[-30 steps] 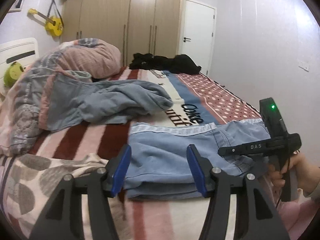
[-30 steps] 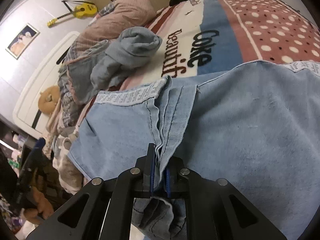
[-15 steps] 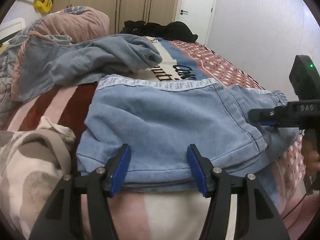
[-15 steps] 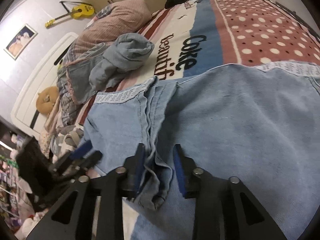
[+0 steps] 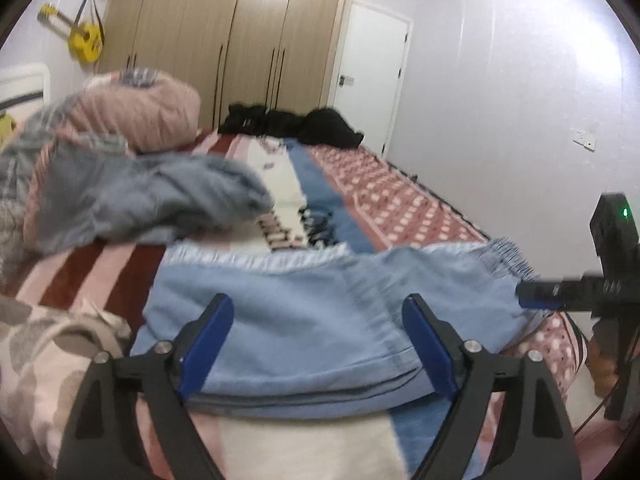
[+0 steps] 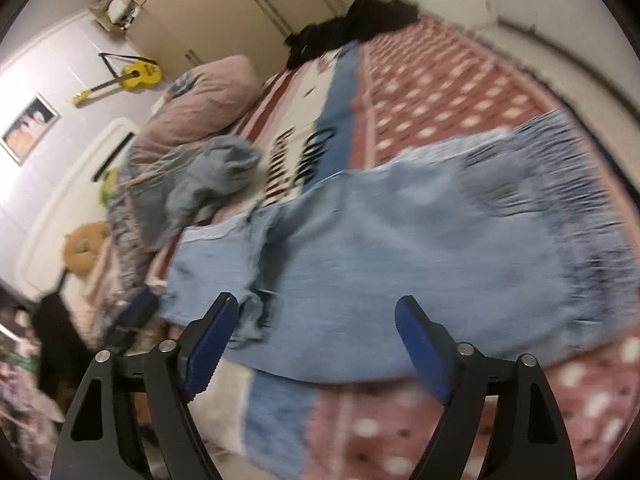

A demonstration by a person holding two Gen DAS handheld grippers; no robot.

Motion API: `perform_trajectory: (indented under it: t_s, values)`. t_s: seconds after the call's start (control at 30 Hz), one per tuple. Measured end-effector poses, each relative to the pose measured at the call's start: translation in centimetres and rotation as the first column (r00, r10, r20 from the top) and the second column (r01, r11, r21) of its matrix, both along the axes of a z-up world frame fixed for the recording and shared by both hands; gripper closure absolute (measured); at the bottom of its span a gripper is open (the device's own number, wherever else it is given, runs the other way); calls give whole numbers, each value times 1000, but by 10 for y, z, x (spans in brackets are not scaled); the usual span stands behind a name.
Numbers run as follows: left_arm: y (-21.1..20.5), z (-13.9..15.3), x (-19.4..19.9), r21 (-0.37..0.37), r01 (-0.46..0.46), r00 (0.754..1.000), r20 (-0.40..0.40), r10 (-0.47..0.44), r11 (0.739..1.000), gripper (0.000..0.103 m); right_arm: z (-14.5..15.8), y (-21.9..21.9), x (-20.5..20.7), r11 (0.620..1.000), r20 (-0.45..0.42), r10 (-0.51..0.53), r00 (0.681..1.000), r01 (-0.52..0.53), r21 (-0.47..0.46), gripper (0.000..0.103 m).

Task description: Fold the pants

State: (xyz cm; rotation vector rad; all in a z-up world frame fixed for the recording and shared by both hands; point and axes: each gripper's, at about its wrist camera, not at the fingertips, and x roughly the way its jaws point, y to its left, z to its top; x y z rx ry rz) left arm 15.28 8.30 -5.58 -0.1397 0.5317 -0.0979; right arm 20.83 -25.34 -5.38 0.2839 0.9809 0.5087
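Light blue denim pants [image 5: 304, 320] lie folded flat on the patterned bed cover, with the frayed hem at the right [image 5: 508, 256]. They also show in the right wrist view [image 6: 400, 272]. My left gripper [image 5: 318, 344] is open and empty, its blue pads over the near edge of the pants. My right gripper [image 6: 312, 340] is open and empty just above the near edge of the pants. The right gripper also shows at the right edge of the left wrist view [image 5: 536, 300].
A crumpled grey-blue garment [image 5: 152, 200] lies behind the pants, next to a pink pillow [image 5: 144, 108]. Black clothes [image 5: 296, 124] sit at the far end of the bed. A wardrobe and a white door [image 5: 372, 80] stand behind.
My right gripper has let go of the pants' seam fold, opened wide and drawn back to the right. My left gripper stays open and has pulled back and risen a little.
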Motion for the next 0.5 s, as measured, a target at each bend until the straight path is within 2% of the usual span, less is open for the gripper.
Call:
perform_trajectory:
  t_s: [0.1,0.17,0.2,0.4,0.5]
  values:
    - [-10,14,-6,21,-15,999,39,14,1000,14,4,-11,-13,998,49,-12,999,15,-66,23]
    - [-15,20,-9,31,-8,998,62,6,999,4,4,-20,-20,996,70,-24,997,30,-88,21]
    - [-18,22,-10,40,-8,997,72,5,999,3,3,-24,-22,995,73,-29,997,36,-92,19]
    - [-32,28,-7,80,-57,996,68,52,995,2,-12,-56,-25,989,20,-77,997,79,-123,18]
    - [-37,24,-1,114,-112,993,48,107,987,2,-22,-80,-25,985,-15,-125,992,123,-125,11]
